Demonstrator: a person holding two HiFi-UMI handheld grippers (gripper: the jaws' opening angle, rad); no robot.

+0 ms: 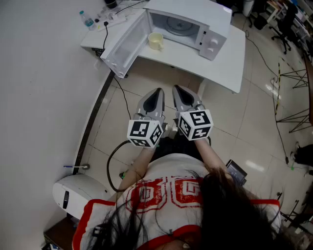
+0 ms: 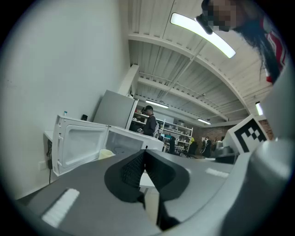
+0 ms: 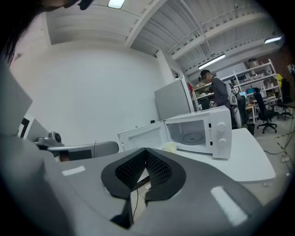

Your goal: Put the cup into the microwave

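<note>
I'm holding my left gripper [image 1: 156, 92] and right gripper [image 1: 177, 89] side by side, jaws closed and empty, well short of the desk [image 1: 229, 61]. The cup [image 1: 155, 40] is sitting there before the microwave [image 1: 194, 13], whose door [image 1: 127, 45] is standing open, ready.

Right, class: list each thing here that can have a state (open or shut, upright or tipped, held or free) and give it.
White microwave oven: door swung open, no cup inside.
Pale yellow cup: upright on the white table before the open microwave, not held.
Left gripper: shut, empty.
Right gripper: shut, empty.
</note>
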